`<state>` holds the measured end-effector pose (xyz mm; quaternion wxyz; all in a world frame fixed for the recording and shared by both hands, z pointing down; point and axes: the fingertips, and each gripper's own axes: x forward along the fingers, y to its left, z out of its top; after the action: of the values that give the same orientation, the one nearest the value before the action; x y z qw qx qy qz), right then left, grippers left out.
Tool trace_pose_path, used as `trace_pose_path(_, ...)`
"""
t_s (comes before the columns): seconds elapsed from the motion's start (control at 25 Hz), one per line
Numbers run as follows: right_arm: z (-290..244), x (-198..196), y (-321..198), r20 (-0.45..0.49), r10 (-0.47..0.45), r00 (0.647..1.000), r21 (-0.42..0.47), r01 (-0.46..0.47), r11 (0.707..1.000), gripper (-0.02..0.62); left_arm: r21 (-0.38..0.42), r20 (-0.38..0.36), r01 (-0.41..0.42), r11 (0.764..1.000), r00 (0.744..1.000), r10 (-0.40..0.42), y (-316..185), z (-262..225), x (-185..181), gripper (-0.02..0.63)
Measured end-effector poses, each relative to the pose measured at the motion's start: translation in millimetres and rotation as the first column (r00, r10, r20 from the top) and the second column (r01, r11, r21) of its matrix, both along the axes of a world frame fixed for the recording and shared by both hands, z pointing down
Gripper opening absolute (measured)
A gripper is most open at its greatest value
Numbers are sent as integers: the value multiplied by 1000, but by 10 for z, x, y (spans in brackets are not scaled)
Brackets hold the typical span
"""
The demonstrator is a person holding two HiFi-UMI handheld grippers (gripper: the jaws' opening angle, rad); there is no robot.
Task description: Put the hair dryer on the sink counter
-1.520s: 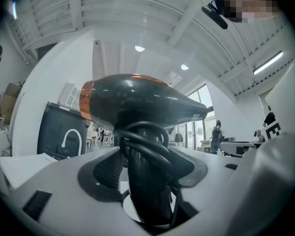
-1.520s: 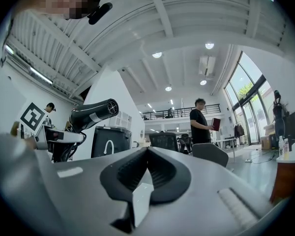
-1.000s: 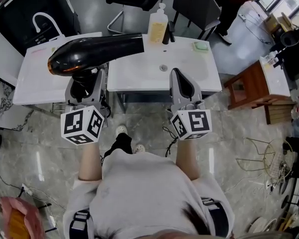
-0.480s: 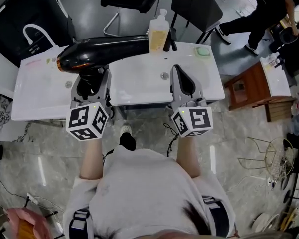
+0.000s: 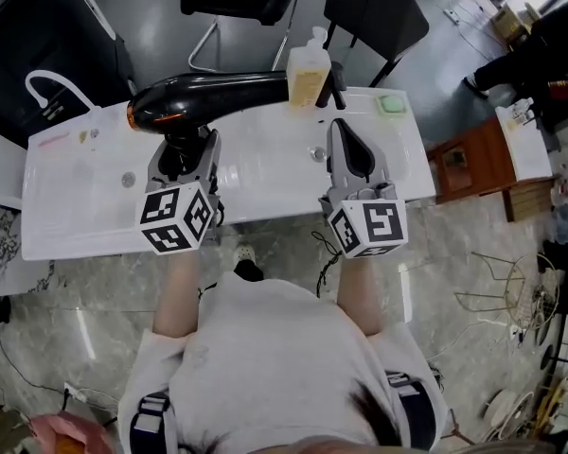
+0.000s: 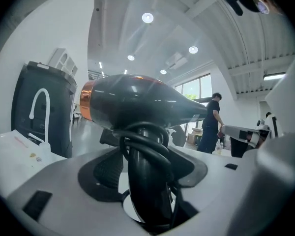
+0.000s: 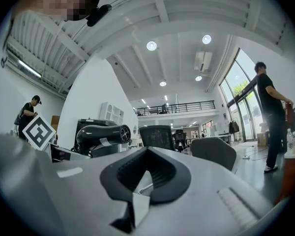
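My left hand-held gripper [image 5: 184,148], squeezing the hair dryer [image 5: 213,96], has moved over the tabletop [image 5: 265,173], so I can put it down soon. The right hand-held gripper [image 5: 345,132] is closed up, holding nothing.

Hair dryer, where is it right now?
In the head view the hair dryer is left of centre, gripped by its handle in the left gripper over the white sink counter, its nozzle pointing toward the soap bottle.

A: How is the left gripper [image 5: 185,149] set?
B: It is held forward on an outstretched forearm [image 5: 173,291], jaws clamped on the handle of the hair dryer [image 5: 218,95].
A: And the right gripper [image 5: 344,132]?
B: It is held alongside, jaws closed tip to tip, nothing gripped.
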<state>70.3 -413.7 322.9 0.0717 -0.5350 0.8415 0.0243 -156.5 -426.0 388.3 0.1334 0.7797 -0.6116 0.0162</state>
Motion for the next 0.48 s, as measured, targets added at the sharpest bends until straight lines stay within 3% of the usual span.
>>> trace_pose_path(0.48,276,-38,-485,-24,98,995,-74,-99,992,11,-208,-49,-80,975,996,71,-770,829,0,273)
